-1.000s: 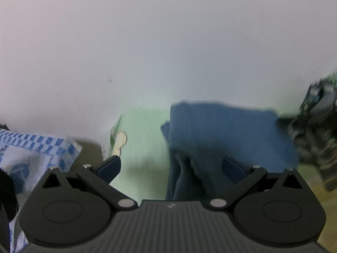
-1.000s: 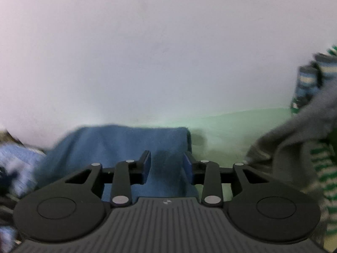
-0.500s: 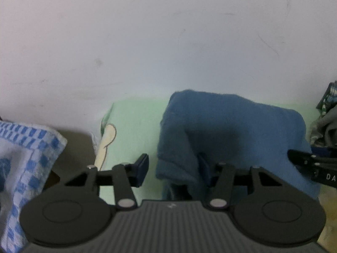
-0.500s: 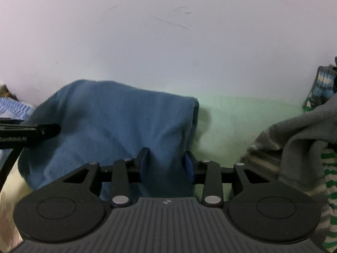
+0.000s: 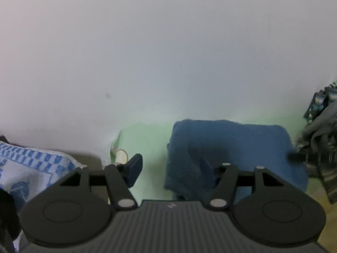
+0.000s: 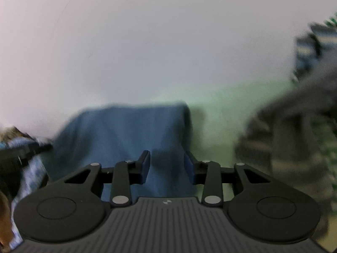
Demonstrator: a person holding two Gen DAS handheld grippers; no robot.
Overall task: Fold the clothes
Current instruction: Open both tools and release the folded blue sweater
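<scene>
A folded blue cloth [image 5: 242, 145] lies on a pale green mat [image 5: 147, 141] against a white wall. My left gripper [image 5: 171, 169] hovers at the cloth's left edge. Its right fingertip stands over the blue fabric and its left fingertip over bare mat. Its jaws are opening and the pads press on nothing. In the right wrist view the same blue cloth [image 6: 126, 130] fills the lower middle. My right gripper [image 6: 167, 166] sits over its right edge, jaws partly apart, with flat fabric showing through the gap and no visible pinch.
A blue-and-white checked cloth [image 5: 31, 168] lies at the left. A heap of grey striped clothes [image 6: 294, 139] is piled at the right, also visible as the pile [image 5: 320, 130] in the left wrist view. Bare green mat [image 6: 221, 109] lies between the blue cloth and the heap.
My left jaws went from wide apart to roughly half as wide, then widened a little. Both views shifted sideways over the blue cloth. The right jaws kept the same width.
</scene>
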